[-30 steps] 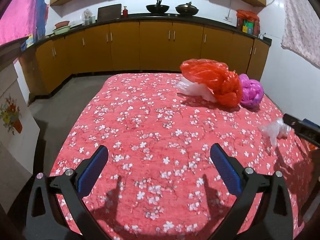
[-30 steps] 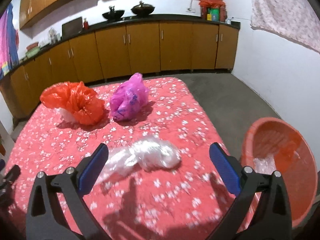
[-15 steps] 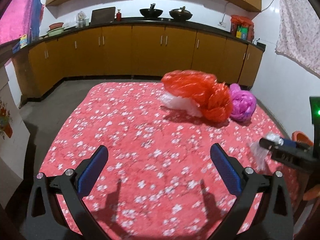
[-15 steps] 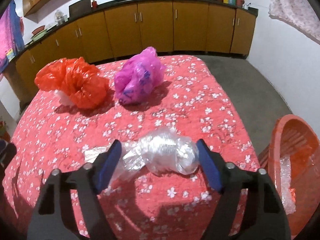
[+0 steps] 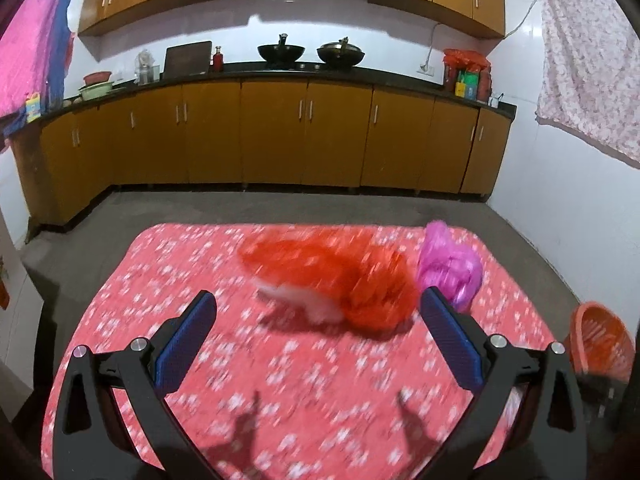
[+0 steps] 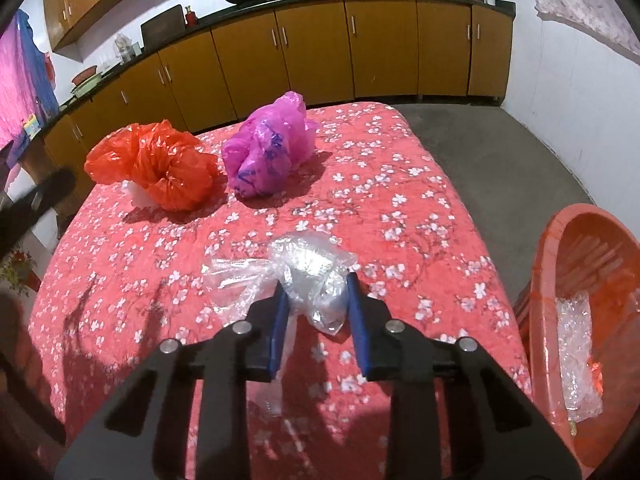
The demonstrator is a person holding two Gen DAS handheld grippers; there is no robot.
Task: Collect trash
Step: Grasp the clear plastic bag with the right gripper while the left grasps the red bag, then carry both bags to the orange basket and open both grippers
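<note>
My right gripper (image 6: 316, 292) is shut on a crumpled clear plastic bag (image 6: 308, 272), which rests on the red floral tablecloth (image 6: 400, 200). An orange plastic bag (image 6: 156, 164) and a pink plastic bag (image 6: 268, 152) lie farther back on the table. My left gripper (image 5: 316, 312) is open and empty above the table, short of the orange bag (image 5: 336, 276), which is blurred; the pink bag (image 5: 448, 268) lies to its right. An orange basket (image 6: 592, 320) stands at the table's right side with clear plastic in it.
Kitchen cabinets (image 5: 280, 132) with a dark counter run along the far wall, with woks and jars on top. Grey floor surrounds the table. The basket also shows in the left wrist view (image 5: 600, 340). The left gripper's arm (image 6: 36, 200) shows at the left of the right wrist view.
My right gripper has closed on the clear plastic bag. My left gripper has swung toward the orange bag, staying open.
</note>
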